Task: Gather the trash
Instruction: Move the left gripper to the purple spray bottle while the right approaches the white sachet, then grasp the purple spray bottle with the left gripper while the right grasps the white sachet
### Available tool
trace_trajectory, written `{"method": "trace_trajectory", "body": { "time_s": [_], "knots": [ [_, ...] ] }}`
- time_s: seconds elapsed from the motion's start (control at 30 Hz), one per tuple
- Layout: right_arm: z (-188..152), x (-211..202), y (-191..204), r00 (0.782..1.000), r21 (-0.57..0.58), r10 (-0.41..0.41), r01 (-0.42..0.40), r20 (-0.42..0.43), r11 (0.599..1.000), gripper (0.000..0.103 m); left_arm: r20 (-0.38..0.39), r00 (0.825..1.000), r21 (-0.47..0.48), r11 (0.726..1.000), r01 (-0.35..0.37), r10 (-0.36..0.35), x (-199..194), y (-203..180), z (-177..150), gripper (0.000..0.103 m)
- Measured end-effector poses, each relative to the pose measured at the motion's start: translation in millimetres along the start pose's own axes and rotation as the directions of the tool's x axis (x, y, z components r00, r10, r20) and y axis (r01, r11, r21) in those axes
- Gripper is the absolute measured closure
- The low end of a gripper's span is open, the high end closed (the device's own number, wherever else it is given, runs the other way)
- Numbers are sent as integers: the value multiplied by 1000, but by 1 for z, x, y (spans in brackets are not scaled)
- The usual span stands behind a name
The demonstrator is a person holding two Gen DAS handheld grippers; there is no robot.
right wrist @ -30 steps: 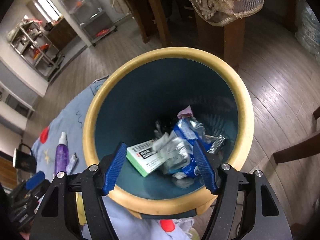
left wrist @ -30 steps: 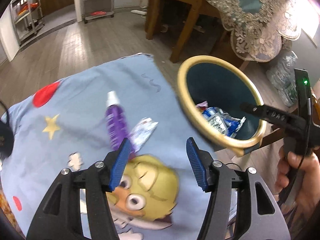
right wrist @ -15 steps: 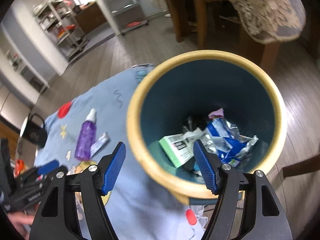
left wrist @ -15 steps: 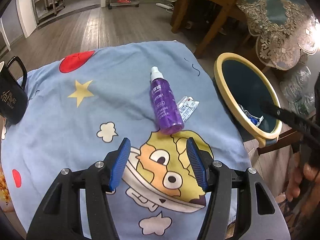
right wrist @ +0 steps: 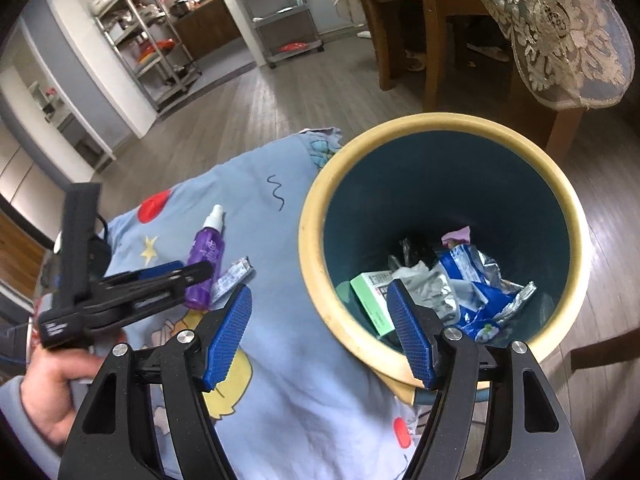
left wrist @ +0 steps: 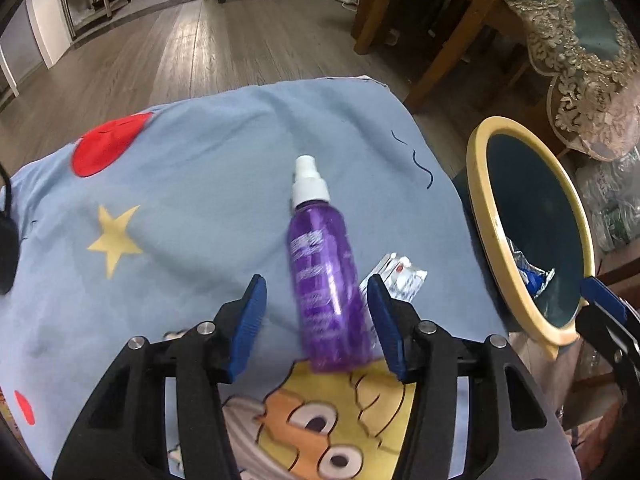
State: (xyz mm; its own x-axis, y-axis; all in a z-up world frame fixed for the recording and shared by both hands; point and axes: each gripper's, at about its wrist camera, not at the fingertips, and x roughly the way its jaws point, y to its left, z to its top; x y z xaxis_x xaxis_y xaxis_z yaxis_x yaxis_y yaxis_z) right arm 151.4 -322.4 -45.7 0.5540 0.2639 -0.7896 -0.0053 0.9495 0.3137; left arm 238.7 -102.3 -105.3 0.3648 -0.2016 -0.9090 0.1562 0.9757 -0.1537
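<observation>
A purple spray bottle (left wrist: 325,276) with a white cap lies on the blue cartoon cloth (left wrist: 192,184). A small clear wrapper (left wrist: 400,280) lies just right of it. My left gripper (left wrist: 316,316) is open, its jaws either side of the bottle's lower half, not touching it. The bottle (right wrist: 206,254) and wrapper (right wrist: 234,276) also show in the right wrist view. A teal bin with a yellow rim (right wrist: 312,248) stands at the cloth's right edge, holding crumpled wrappers and a green box (right wrist: 372,300). My right gripper (right wrist: 320,328) is open and empty above the bin's near rim.
A black mug (left wrist: 6,256) sits at the cloth's left edge. Wooden chairs (left wrist: 452,20) and a table with a lace cloth (left wrist: 580,64) stand beyond the bin. Metal shelves (right wrist: 152,52) stand at the far wall on the wooden floor.
My left gripper has swung from the bin over the cloth and closed in on the purple bottle. My right gripper has drawn back and left from over the bin.
</observation>
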Motion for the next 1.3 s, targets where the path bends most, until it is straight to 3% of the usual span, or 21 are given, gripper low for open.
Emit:
{"method": "trace_trajectory", "body": {
  "time_s": [0.07,0.27,0.77,0.97,1.3],
  "knots": [
    [0,1,2,1000,1,4,-4,-1,1000,32,-24,1000,5,1000,-4,4,8,-3,3,64],
    [1,7,14,1000,-22,20,-20,-14,1000,32,-27,1000,23,1000,-15,16,13,-2,5,71],
    [-8,40,74,994,-142,50,-64,-101,988,32,4,1000,-6,1000,-22,22,-33,63,-39,71],
    [-10,69,96,988,-171,11,-38,-155,985,32,-21,999,20,999,-31,31,-46,84,-64,71],
    [-7,106,97,983,-134,-50,26,-177,991,32,-15,999,-4,999,-32,32,-53,99,-91,71]
  ]
}}
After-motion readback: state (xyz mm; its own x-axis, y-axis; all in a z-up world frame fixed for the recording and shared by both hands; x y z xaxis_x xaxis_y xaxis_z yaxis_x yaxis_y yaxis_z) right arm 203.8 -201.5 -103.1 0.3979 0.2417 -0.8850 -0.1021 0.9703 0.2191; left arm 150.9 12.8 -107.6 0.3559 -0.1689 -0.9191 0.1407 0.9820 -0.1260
